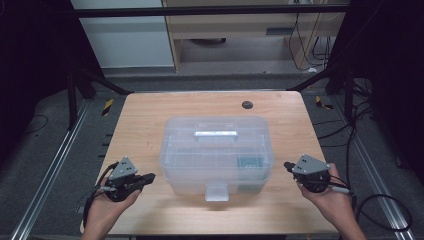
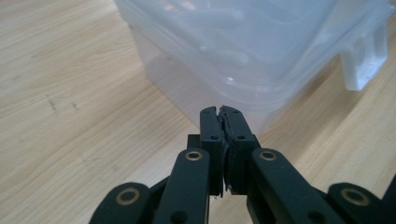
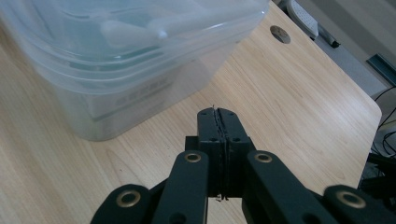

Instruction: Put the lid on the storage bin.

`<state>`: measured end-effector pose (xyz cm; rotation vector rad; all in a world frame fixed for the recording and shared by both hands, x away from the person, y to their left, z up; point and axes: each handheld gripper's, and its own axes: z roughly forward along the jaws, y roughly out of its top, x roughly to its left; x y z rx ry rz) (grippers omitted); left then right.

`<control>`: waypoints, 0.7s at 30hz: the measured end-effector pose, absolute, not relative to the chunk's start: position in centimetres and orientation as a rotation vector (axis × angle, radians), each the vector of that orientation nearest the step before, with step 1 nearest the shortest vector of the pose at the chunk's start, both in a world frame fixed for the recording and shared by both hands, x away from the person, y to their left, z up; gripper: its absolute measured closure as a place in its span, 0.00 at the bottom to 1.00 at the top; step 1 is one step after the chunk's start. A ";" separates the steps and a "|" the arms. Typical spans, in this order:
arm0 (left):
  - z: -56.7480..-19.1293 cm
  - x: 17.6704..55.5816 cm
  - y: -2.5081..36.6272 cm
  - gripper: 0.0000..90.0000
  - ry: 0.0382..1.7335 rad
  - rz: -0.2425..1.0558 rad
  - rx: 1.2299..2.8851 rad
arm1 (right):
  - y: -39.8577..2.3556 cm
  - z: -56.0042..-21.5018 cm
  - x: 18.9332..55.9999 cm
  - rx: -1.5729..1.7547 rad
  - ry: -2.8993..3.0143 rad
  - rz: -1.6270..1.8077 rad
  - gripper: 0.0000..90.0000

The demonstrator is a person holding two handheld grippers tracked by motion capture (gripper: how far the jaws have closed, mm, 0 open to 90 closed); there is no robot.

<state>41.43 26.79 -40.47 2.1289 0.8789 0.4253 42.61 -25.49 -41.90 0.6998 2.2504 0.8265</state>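
Both hand-held grippers, left (image 1: 150, 177) and right (image 1: 288, 165), closed empty beside clear box (image 1: 216, 150); label unreadable.

Light wooden table (image 1: 150, 120), clear lidded plastic box (image 1: 216, 150) at its centre

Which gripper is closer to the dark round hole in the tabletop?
Right. The right gripper sits beyond the plastic box's right side, below the hole; the left gripper lies farther, across the box.
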 end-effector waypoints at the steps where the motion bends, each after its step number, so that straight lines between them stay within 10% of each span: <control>1: -40.6 41.6 27.1 0.96 0.884 0.435 2.130 | -25.6 -42.0 42.7 0.711 2.248 0.830 0.99; 12: -43.1 45.7 28.7 0.56 0.943 0.622 2.202 | -26.6 -44.3 45.4 0.941 2.187 0.837 0.81; 21: -46.0 51.4 29.8 0.13 1.075 0.550 2.205 | -27.6 -46.1 50.1 1.214 2.060 0.811 0.29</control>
